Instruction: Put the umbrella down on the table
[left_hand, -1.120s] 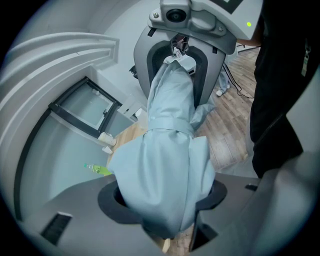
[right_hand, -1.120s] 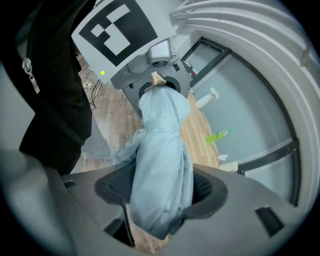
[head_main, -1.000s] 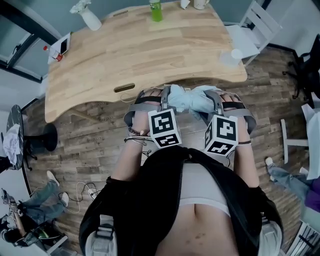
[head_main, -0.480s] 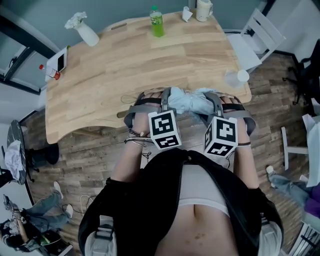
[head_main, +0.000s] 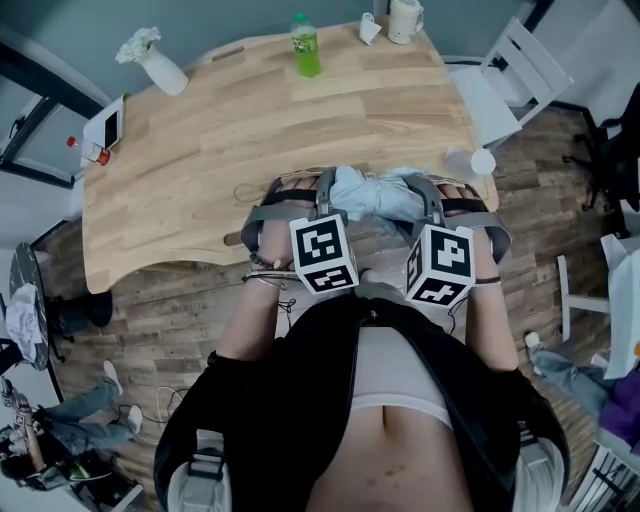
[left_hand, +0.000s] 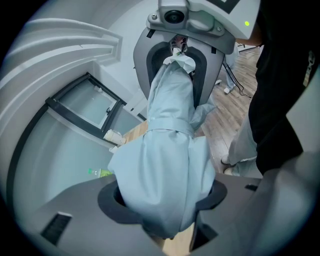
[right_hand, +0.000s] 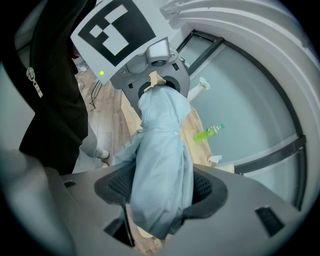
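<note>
Where plank floor (head_main: 170, 310) borders it, wooden table (head_main: 250, 130), green bottle (head_main: 305, 48), perhaps vase (head_main: 160, 70)

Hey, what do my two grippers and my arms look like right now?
The left gripper and the right gripper are grey plastic shells with dark, scooped pads. Each carries a white cube printed with black square markers. You wear a black jacket, forearms uncovered, and bracelets on the left wrist.
</note>
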